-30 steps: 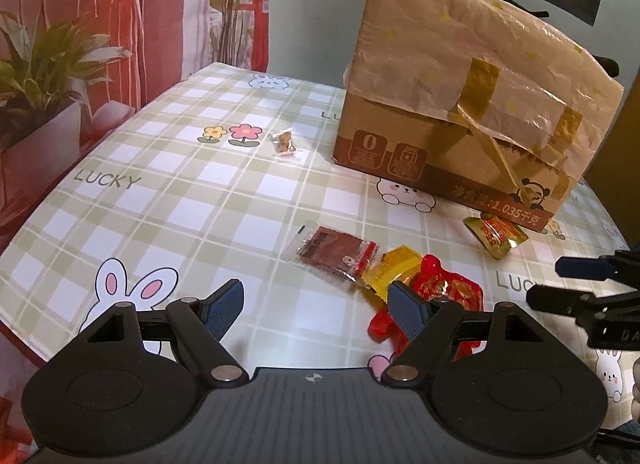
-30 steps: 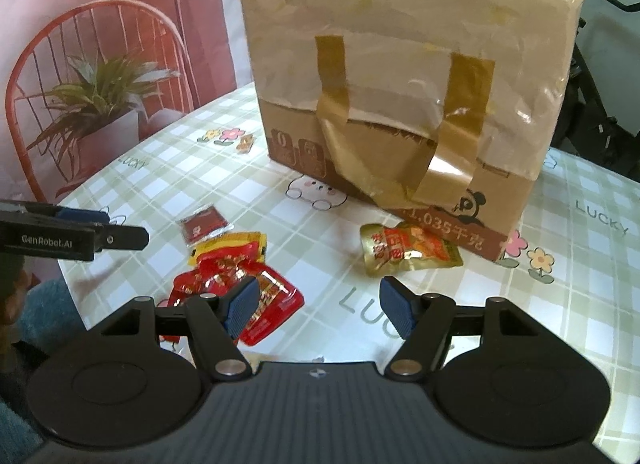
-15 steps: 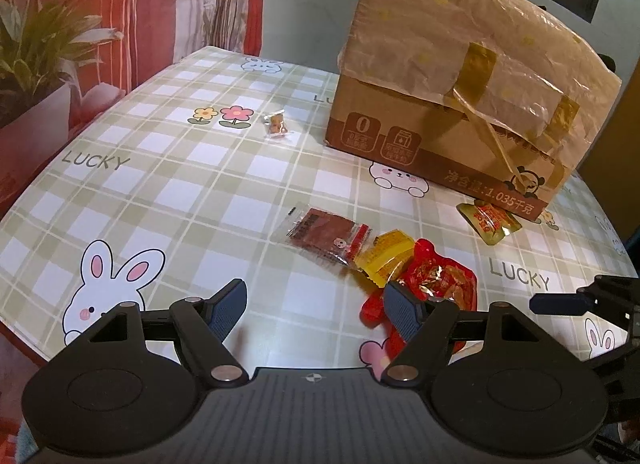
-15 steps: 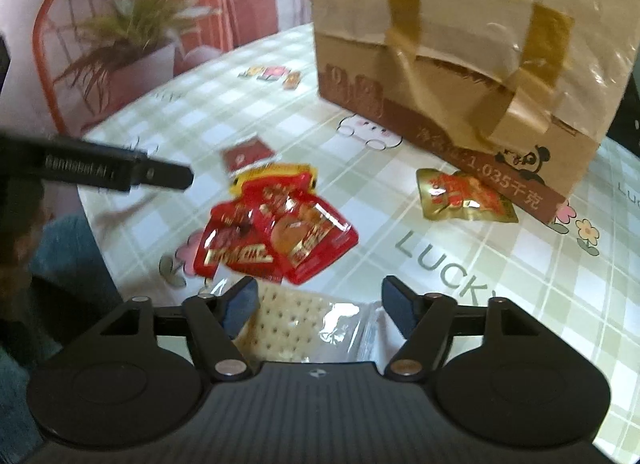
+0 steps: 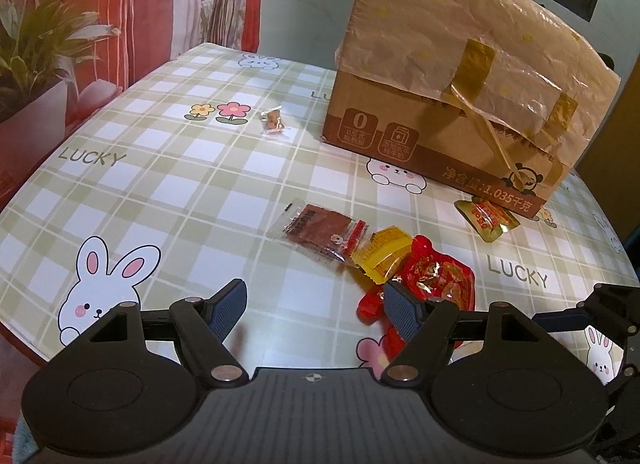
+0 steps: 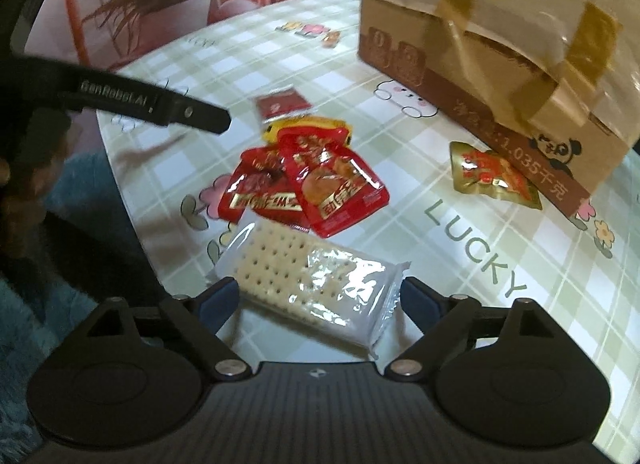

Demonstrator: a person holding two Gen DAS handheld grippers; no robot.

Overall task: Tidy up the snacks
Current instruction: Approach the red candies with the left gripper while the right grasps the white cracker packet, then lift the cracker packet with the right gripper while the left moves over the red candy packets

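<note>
While angled down, right tongs (image 6: 320, 300) straddle crackers (image 6: 316, 284).

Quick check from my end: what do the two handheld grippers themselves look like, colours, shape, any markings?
Both match: black plastic bodies with a ribbed top plate, two round discs and silver pivot pins. The left gripper and right gripper each have two angled black fingers tipped with textured dark blue pads. From the right wrist view, one finger of the left gripper shows white "GenRobot.AI" lettering. No cables or sleeves are clearly visible.

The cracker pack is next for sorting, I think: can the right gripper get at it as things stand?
Probably yes. The right gripper has just been opening, and the cracker pack lies between its fingers with nothing on top.
</note>
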